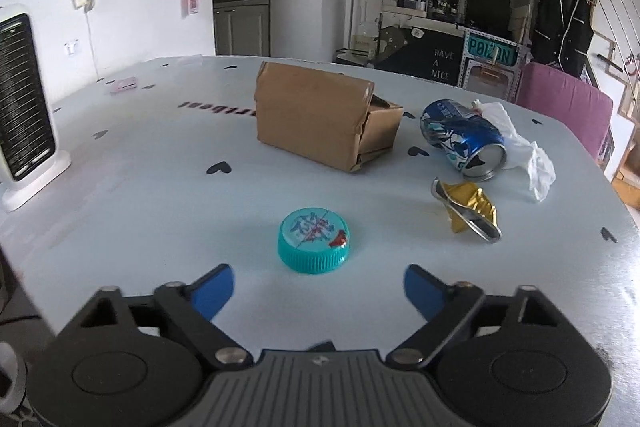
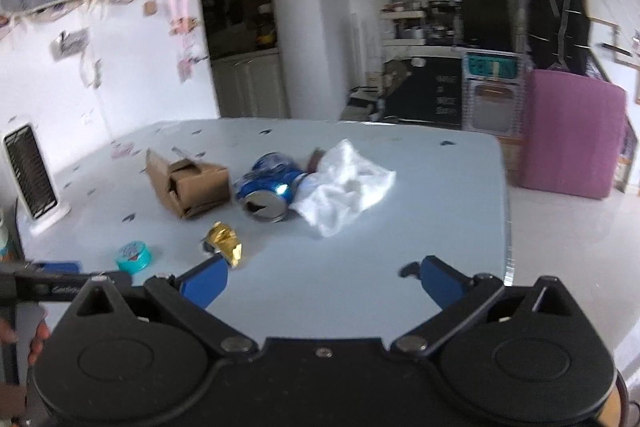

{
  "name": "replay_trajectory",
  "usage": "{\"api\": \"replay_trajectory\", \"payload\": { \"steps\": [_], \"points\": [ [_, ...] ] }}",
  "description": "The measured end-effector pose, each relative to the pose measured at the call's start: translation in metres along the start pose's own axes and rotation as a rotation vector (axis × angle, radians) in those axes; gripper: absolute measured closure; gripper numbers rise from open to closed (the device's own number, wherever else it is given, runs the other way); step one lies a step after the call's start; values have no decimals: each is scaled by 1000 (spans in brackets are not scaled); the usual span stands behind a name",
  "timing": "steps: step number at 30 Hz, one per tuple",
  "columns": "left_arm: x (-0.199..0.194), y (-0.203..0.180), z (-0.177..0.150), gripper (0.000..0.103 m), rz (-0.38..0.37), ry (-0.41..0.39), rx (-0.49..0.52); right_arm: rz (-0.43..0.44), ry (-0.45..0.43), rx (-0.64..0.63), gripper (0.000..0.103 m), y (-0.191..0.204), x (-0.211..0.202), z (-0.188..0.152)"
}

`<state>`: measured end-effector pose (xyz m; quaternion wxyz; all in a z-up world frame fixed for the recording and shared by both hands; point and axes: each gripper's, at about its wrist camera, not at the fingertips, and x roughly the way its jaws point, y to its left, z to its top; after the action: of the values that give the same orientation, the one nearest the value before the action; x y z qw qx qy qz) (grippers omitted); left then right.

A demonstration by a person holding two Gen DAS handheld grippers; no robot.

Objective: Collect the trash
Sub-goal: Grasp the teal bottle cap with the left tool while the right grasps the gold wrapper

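A teal bottle cap (image 1: 313,245) lies on the pale blue table just ahead of my open left gripper (image 1: 318,283). Behind it stand a crumpled brown cardboard box (image 1: 320,115), a dented blue can (image 1: 464,139) on its side, a white plastic wrapper (image 1: 520,143) and a crushed gold foil piece (image 1: 468,211). In the right wrist view my open, empty right gripper (image 2: 324,277) hovers over the table's near edge, with the gold foil (image 2: 224,243) by its left finger, the cap (image 2: 134,255) to the left, and the can (image 2: 266,189), wrapper (image 2: 344,183) and box (image 2: 188,185) farther off.
A white heater (image 1: 24,99) stands at the table's left edge, also in the right wrist view (image 2: 34,177). A pink chair (image 1: 564,107) stands beyond the table's right side. The table edge (image 2: 508,227) drops to a white floor on the right.
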<state>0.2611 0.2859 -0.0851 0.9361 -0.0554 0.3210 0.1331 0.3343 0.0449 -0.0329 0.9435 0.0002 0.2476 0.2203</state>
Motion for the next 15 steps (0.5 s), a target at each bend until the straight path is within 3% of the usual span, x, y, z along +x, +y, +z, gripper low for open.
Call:
{"api": "replay_trajectory", "payload": {
  "steps": [7, 15],
  "points": [
    [22, 5, 7, 31, -3, -43, -14, 124, 30, 23, 2, 6, 21, 2],
    [31, 7, 6, 55, -15, -52, -22, 234, 53, 14, 31, 24, 60, 7]
  ]
}}
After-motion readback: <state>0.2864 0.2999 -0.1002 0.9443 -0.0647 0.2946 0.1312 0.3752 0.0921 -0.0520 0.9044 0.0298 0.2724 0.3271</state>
